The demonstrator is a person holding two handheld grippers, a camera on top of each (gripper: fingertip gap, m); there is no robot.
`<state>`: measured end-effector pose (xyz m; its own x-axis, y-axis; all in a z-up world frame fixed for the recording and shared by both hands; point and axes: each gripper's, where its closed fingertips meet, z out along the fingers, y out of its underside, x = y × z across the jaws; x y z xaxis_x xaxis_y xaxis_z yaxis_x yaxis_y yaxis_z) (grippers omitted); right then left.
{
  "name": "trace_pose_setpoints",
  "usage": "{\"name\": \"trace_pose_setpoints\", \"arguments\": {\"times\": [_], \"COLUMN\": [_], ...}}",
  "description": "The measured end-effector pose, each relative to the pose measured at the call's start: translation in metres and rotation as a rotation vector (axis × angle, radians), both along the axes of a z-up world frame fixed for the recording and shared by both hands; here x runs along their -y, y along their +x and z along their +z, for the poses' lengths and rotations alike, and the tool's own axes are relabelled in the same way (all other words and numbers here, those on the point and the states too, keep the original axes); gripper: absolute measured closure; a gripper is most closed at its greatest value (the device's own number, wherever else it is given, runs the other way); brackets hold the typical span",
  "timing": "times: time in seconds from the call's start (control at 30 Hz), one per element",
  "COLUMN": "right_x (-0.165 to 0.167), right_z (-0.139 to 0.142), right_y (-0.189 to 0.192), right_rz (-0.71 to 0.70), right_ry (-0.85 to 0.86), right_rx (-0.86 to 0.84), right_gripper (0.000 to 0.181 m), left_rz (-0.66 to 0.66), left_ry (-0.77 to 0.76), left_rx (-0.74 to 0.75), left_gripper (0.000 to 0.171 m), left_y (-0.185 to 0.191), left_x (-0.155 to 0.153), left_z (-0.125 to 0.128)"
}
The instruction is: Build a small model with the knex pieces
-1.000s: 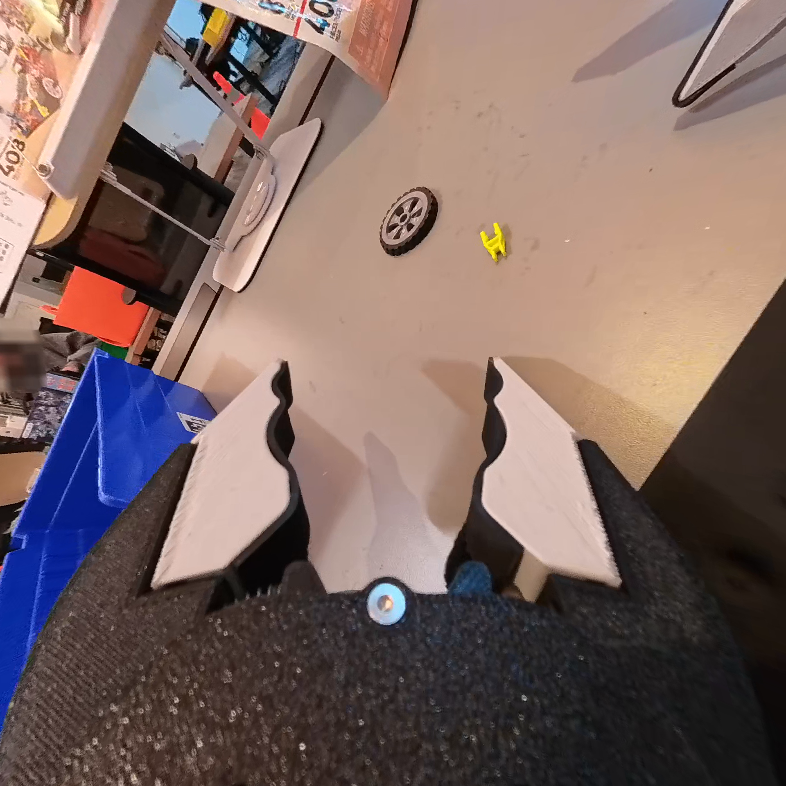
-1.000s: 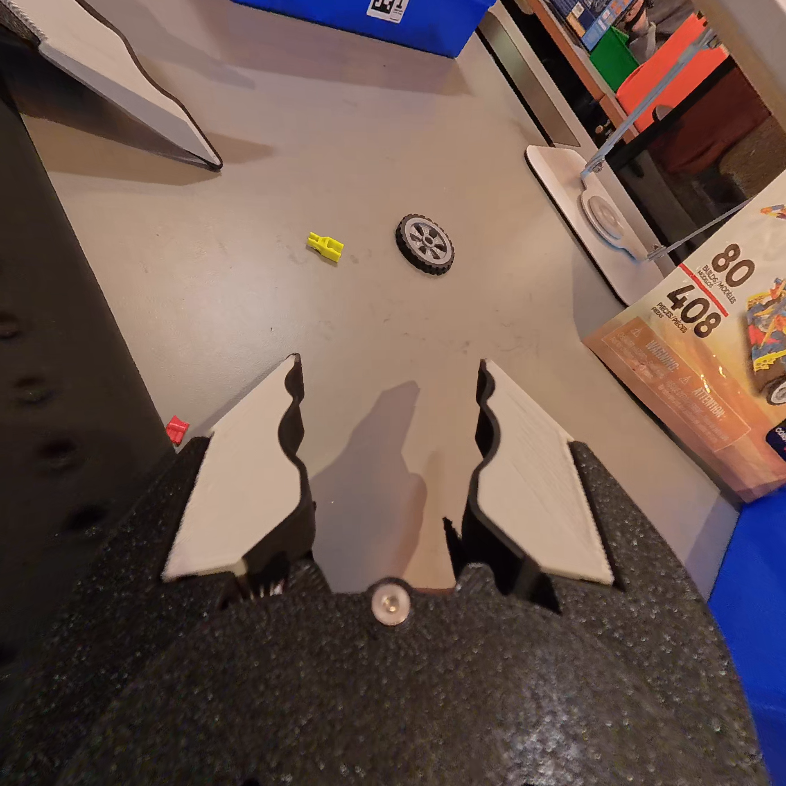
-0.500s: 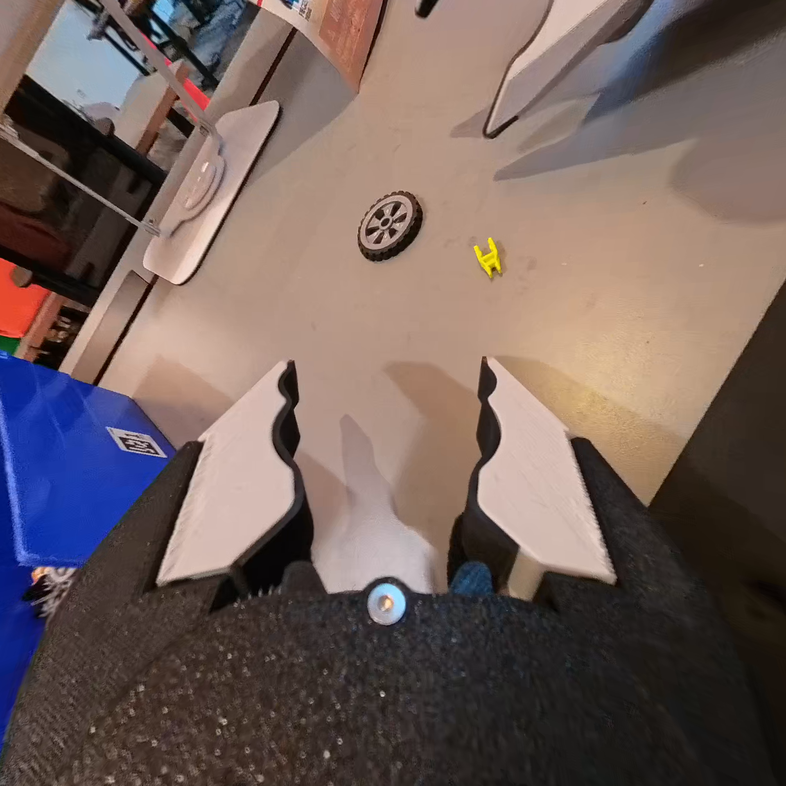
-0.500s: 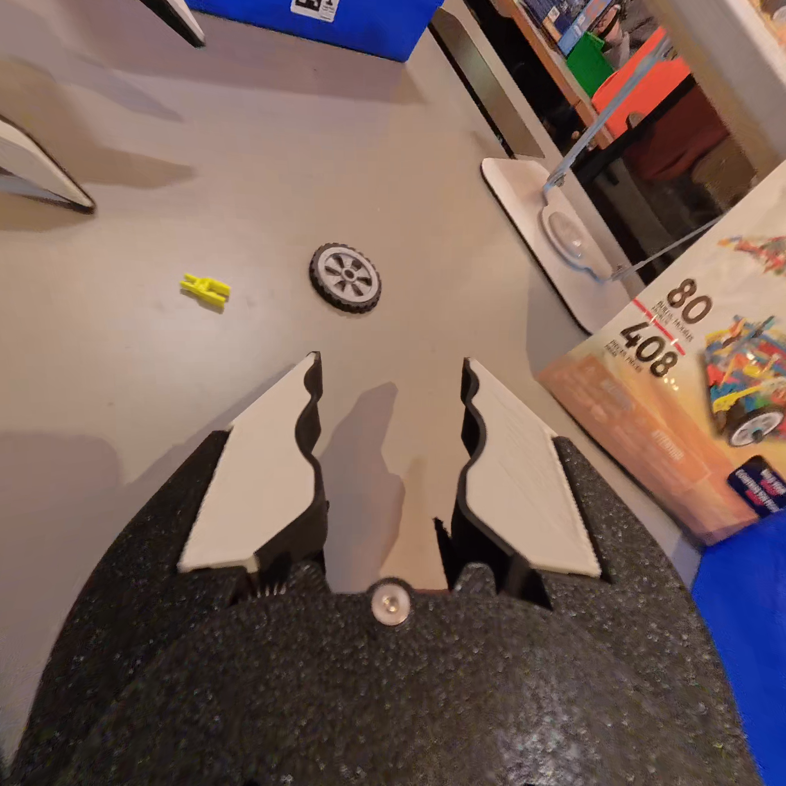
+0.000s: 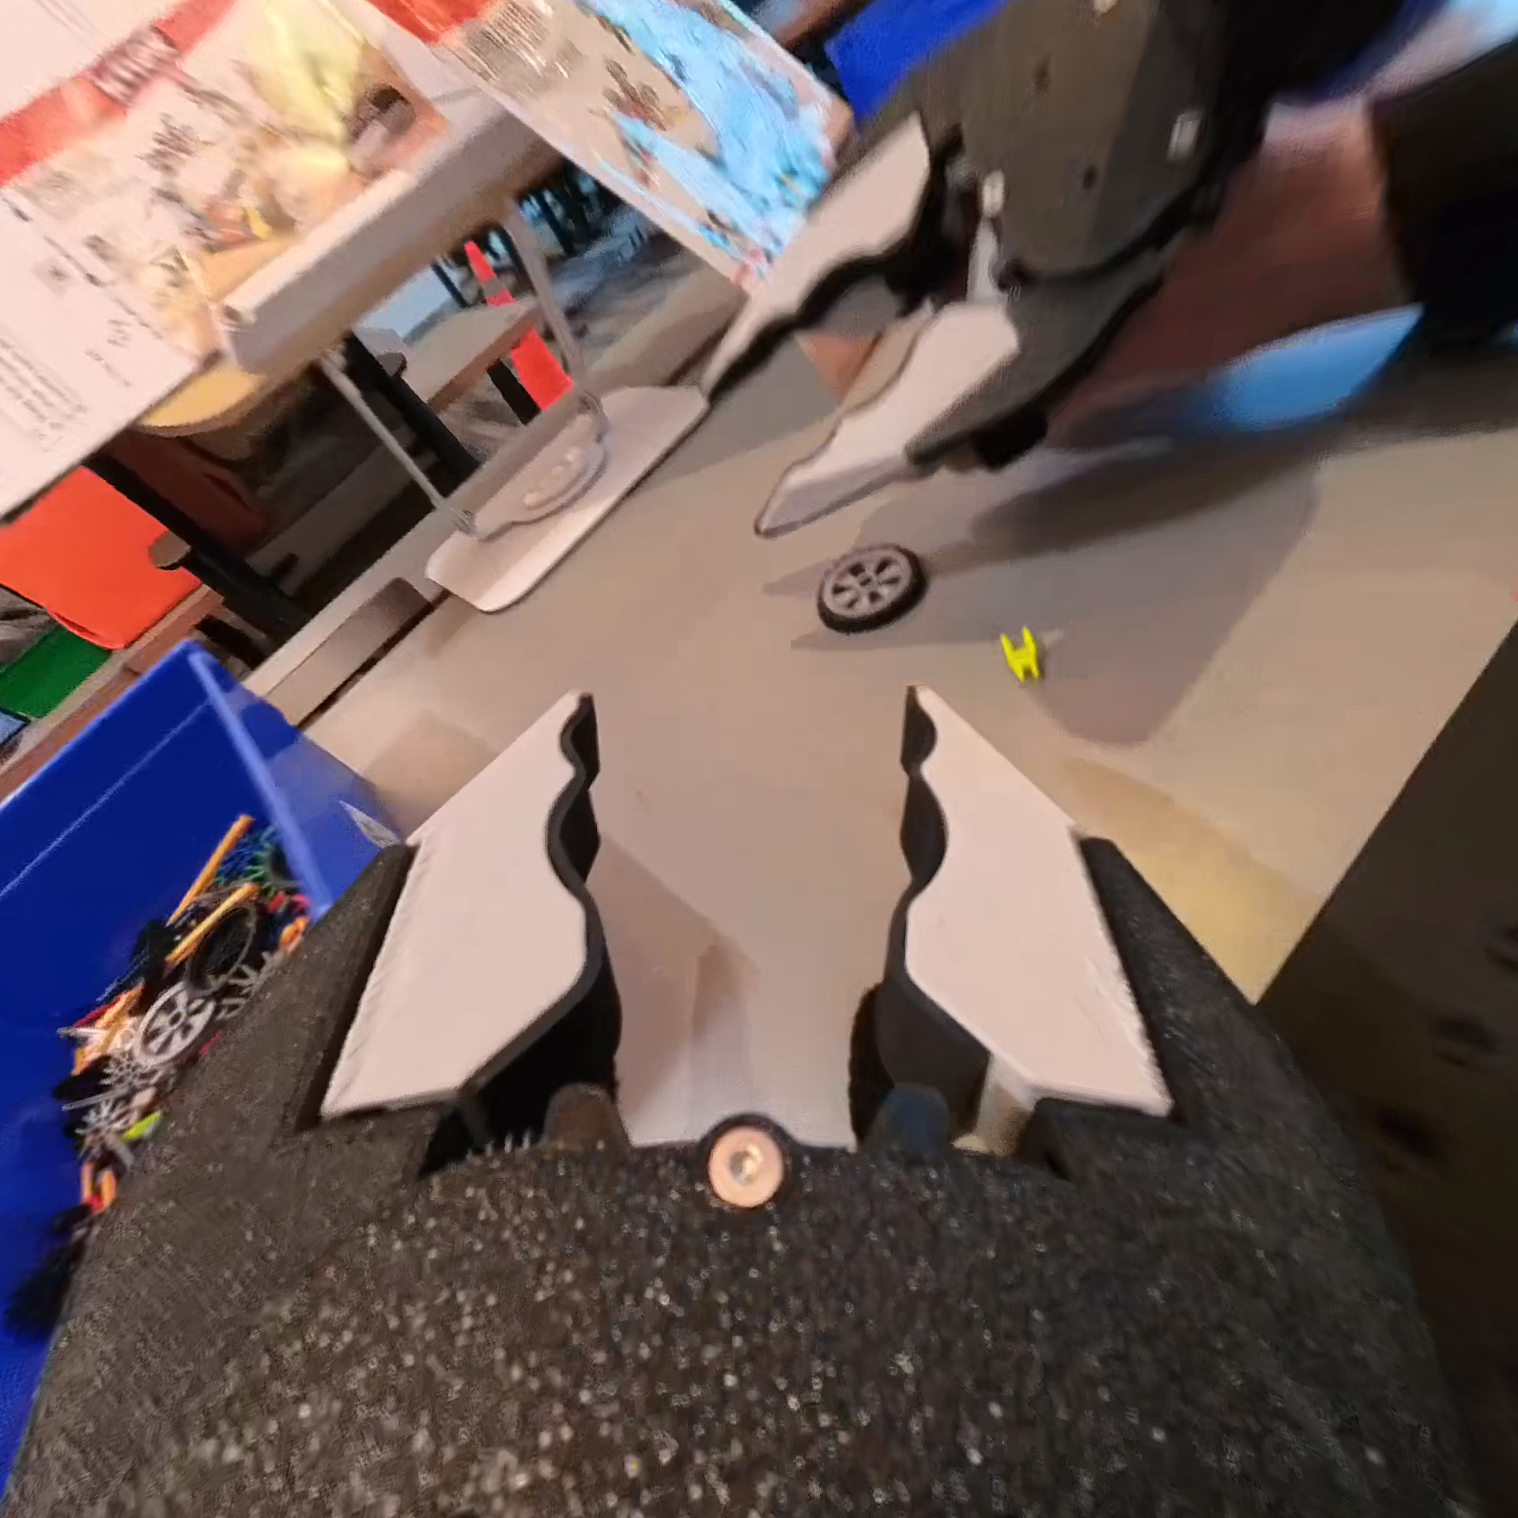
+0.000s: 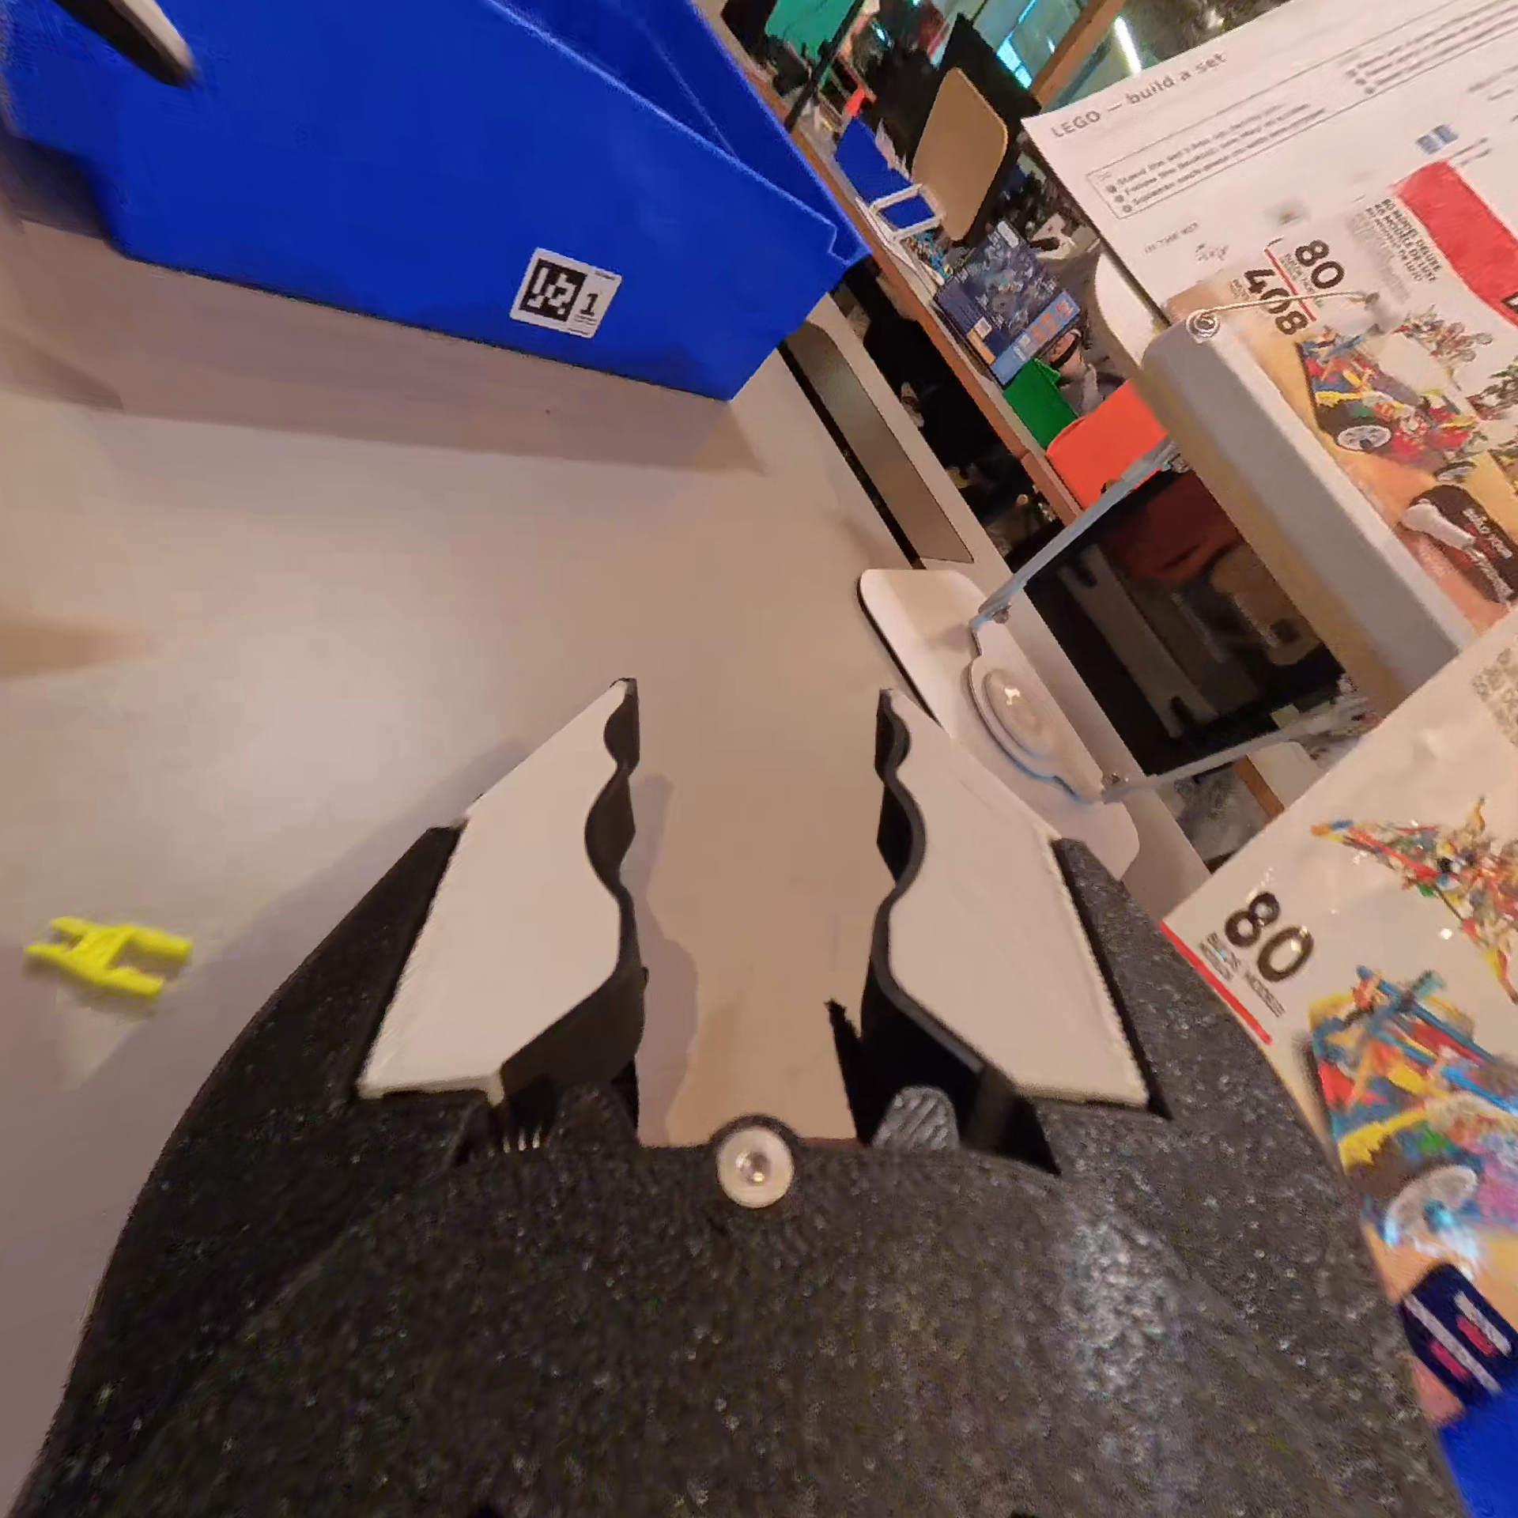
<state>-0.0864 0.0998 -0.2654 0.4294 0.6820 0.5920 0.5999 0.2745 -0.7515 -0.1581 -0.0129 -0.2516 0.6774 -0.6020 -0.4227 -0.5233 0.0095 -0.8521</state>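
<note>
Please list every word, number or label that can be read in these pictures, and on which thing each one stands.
I do not copy out writing; these things bear it:
Blue bin: a white sticker with a black code mark.
White sheet, upper right: printed lines, partly blurred.
Toy box, at the right: large numbers and small print.
Left wrist view: papers, too blurred to read.

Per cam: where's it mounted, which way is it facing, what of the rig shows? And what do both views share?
Left wrist view: on the left gripper, facing along the grey table toward a wheel, yellow clip and the right gripper; own fingers open.
Right wrist view: on the right gripper, low, facing a blue bin; own fingers open.
Shared: clip, bin, white stand base.
</note>
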Motion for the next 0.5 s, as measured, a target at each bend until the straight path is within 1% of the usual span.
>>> {"name": "trace_pose_setpoints", "arguments": {"times": [0.07, 0.1, 0.13, 0.17, 0.2, 0.3, 0.33, 0.4, 0.43, 0.47, 0.5], "right_x": [-0.007, -0.007, -0.005, -0.003, -0.003, -0.005, -0.005, -0.004, -0.002, 0.0, 0.001], "right_z": [-0.011, -0.016, -0.019, -0.018, -0.017, -0.011, -0.01, -0.009, -0.009, -0.009, -0.009], "right_y": [-0.002, -0.001, -0.001, 0.0, 0.002, 0.007, 0.008, 0.009, 0.009, 0.009, 0.008], "right_rz": [0.006, 0.011, 0.024, 0.033, 0.032, 0.024, 0.02, 0.021, 0.025, 0.029, 0.033], "right_ry": [0.003, -0.007, -0.018, -0.024, -0.025, -0.05, -0.063, -0.075, -0.081, -0.09, -0.096], "right_rx": [0.042, 0.055, 0.052, 0.044, 0.038, -0.01, -0.023, -0.033, -0.038, -0.045, -0.052], "right_gripper": [0.126, 0.127, 0.127, 0.128, 0.129, 0.135, 0.136, 0.137, 0.137, 0.137, 0.137], "left_rz": [0.028, 0.046, 0.056, 0.074, 0.097, 0.186, 0.219, 0.279, 0.294, 0.315, 0.319], "left_ry": [0.037, 0.047, 0.056, 0.074, 0.082, 0.123, 0.131, 0.152, 0.134, 0.065, -0.042], "left_rx": [0.095, 0.136, 0.168, 0.193, 0.202, 0.143, 0.105, 0.026, -0.017, -0.068, -0.128], "left_gripper": [0.101, 0.107, 0.115, 0.118, 0.118, 0.13, 0.132, 0.141, 0.144, 0.143, 0.144], "left_y": [-0.017, -0.027, -0.037, -0.047, -0.057, -0.087, -0.099, -0.123, -0.134, -0.146, -0.157], "left_x": [0.0, -0.001, -0.002, -0.003, -0.006, -0.017, -0.021, -0.029, -0.035, -0.042, -0.048], "left_z": [0.022, 0.031, 0.039, 0.046, 0.05, 0.059, 0.063, 0.074, 0.076, 0.07, 0.058]}}
